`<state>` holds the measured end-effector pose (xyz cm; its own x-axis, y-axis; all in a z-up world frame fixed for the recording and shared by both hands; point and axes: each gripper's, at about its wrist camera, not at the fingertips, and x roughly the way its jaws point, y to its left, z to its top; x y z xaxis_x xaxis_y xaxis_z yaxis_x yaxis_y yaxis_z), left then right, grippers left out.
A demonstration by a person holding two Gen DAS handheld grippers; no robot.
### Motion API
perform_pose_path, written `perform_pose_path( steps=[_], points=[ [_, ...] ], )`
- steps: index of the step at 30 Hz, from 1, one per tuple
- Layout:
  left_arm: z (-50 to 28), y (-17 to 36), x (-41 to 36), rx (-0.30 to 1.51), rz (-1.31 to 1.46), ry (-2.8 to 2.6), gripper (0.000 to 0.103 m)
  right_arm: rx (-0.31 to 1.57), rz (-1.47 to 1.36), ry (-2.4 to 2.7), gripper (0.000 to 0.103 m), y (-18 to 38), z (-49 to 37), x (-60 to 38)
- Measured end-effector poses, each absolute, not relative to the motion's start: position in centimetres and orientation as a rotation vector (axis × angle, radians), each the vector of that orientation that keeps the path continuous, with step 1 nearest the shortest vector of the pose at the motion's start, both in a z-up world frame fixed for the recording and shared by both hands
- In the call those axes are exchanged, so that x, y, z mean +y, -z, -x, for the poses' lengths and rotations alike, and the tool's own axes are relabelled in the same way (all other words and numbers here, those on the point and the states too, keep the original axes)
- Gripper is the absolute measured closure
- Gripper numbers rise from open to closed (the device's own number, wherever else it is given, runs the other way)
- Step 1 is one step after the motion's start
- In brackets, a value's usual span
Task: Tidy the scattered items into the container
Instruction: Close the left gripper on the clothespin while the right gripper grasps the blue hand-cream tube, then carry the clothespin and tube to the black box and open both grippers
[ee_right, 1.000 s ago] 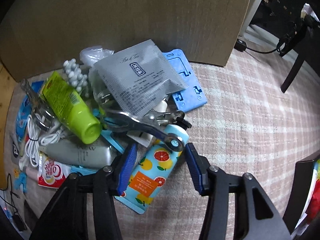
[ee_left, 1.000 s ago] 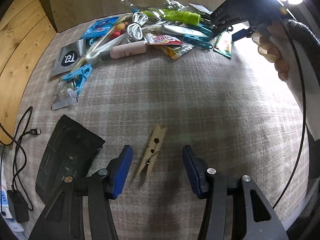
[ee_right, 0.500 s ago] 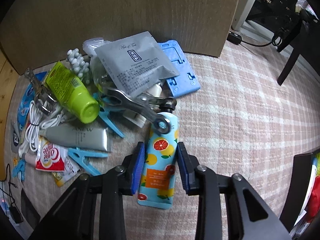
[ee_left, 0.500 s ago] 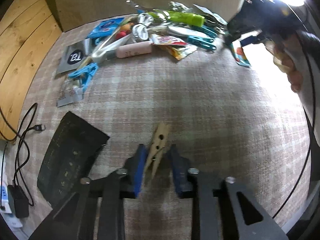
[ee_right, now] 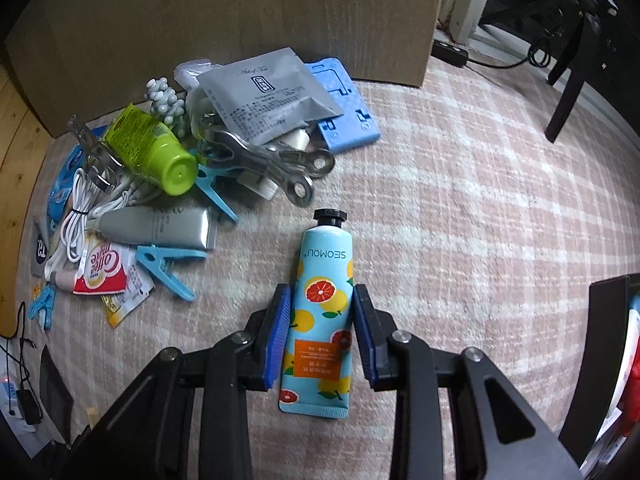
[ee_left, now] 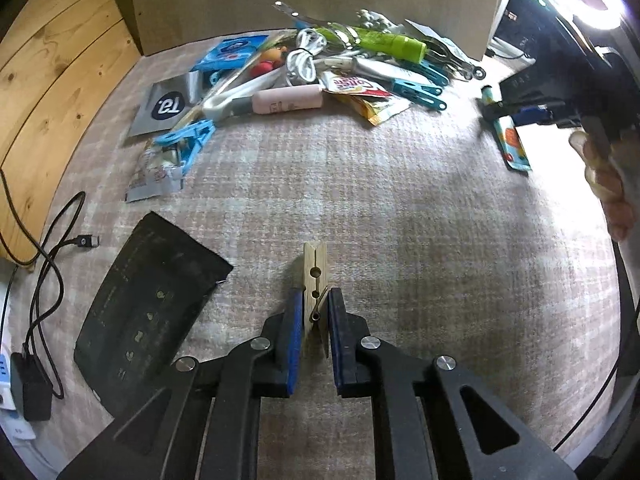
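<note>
Okay, my left gripper (ee_left: 312, 312) is closing on the wooden clothespin (ee_left: 315, 280), lower centre; my right gripper (ee_right: 320, 320) clamps the citrus hand-cream tube (ee_right: 322, 312), lower centre. Risk: the thin peg twists out, pinched near its spring. Container unseen.

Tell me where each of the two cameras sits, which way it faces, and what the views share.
Left wrist: on the left hand-held gripper, looking steeply down along its closing fingers at the clothespin between them; the person's other hand shows at right.
Right wrist: on the right hand-held gripper, looking down at the tube it clamps; no body part shows.
Shared: the rug, the clutter pile, and that tube.
</note>
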<state>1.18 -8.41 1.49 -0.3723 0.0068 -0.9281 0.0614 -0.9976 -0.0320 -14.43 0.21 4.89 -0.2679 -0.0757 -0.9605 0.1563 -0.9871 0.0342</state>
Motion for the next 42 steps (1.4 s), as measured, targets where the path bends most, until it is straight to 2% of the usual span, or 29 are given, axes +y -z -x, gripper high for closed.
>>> perform_pose_path(
  steps=[4, 8, 13, 17, 19, 23, 26, 31, 35, 39, 42],
  points=[
    [0.6, -0.8, -11.7, 0.134, -1.724, 2.572, 0.092, 0.081, -1.799, 2.388, 0.073, -6.0, 11.5, -0.3],
    [1.5, -2.4, -12.2, 0.134, -1.704, 2.582, 0.092, 0.047, -1.793, 2.388, 0.073, -7.3, 8.9, -0.5],
    [1.6, -3.9, -10.4, 0.117, -1.686, 2.619, 0.092, 0.003, -1.759, 2.413, 0.073, -9.6, 6.2, -0.1],
    [2.9, -4.7, -7.8, 0.086, -1.676, 2.673, 0.092, -0.029, -1.716, 2.453, 0.073, -11.8, 0.7, 1.5],
    [3.4, -5.6, -5.7, 0.066, -1.670, 2.712, 0.092, -0.046, -1.696, 2.469, 0.073, -9.0, -0.1, 7.9],
    [4.1, -7.3, -0.7, 0.009, -1.659, 2.805, 0.092, -0.086, -1.654, 2.540, 0.073, -10.3, -2.7, 10.1],
    [4.2, -8.3, 3.8, -0.033, -1.668, 2.889, 0.092, -0.114, -1.636, 2.583, 0.073, -10.0, 0.6, 15.6],
    [3.9, -9.4, 12.2, -0.121, -1.717, 3.037, 0.092, -0.206, -1.622, 2.699, 0.073, -10.7, -0.3, 24.5],
    [3.0, -10.2, 18.7, -0.199, -1.774, 3.148, 0.092, -0.274, -1.633, 2.790, 0.073, -13.2, 2.8, 38.2],
    [1.3, -10.9, 25.0, -0.310, -1.827, 3.249, 0.091, -0.353, -1.662, 2.929, 0.073, -11.8, 4.3, 48.6],
    [0.0, -11.3, 28.5, -0.357, -1.870, 3.297, 0.092, -0.414, -1.702, 2.979, 0.073, -12.5, 0.2, 53.3]
  ],
)
